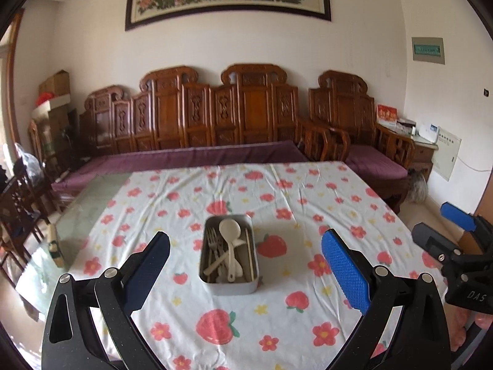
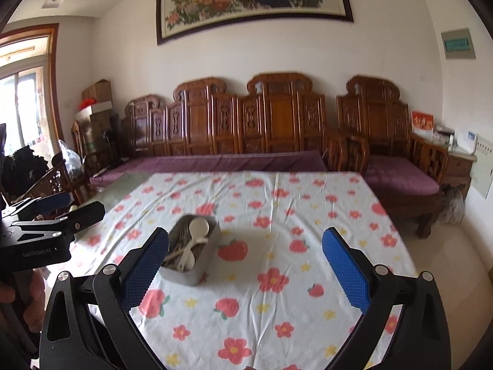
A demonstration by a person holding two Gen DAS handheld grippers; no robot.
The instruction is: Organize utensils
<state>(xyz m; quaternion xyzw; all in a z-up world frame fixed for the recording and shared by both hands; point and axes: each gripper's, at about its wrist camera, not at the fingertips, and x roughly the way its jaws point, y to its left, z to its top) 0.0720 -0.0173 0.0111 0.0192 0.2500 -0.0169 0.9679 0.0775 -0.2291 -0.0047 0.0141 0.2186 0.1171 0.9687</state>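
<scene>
A grey rectangular utensil box (image 1: pixel 228 286) sits mid-table on the strawberry cloth (image 1: pixel 277 323). Inside lie a cream spoon (image 1: pixel 228 234), forks (image 1: pixel 214 243) and chopsticks (image 1: pixel 250 254). My left gripper (image 1: pixel 246 262) hovers above the table with its blue pads wide apart, open and empty, the box framed between them. In the right wrist view the same box (image 2: pixel 192 273) lies ahead and left of my right gripper (image 2: pixel 246 262), which is also open and empty. The right gripper (image 1: pixel 456 231) appears at the left view's right edge; the left gripper (image 2: pixel 58 212) shows at the right view's left edge.
The cloth (image 2: pixel 262 277) covers most of a glass-topped table (image 1: pixel 92 203) whose bare left strip holds a small object (image 1: pixel 55 243). Behind stands a carved wooden sofa (image 1: pixel 215 117) with purple cushions. Wooden chairs (image 1: pixel 18 203) are at the left.
</scene>
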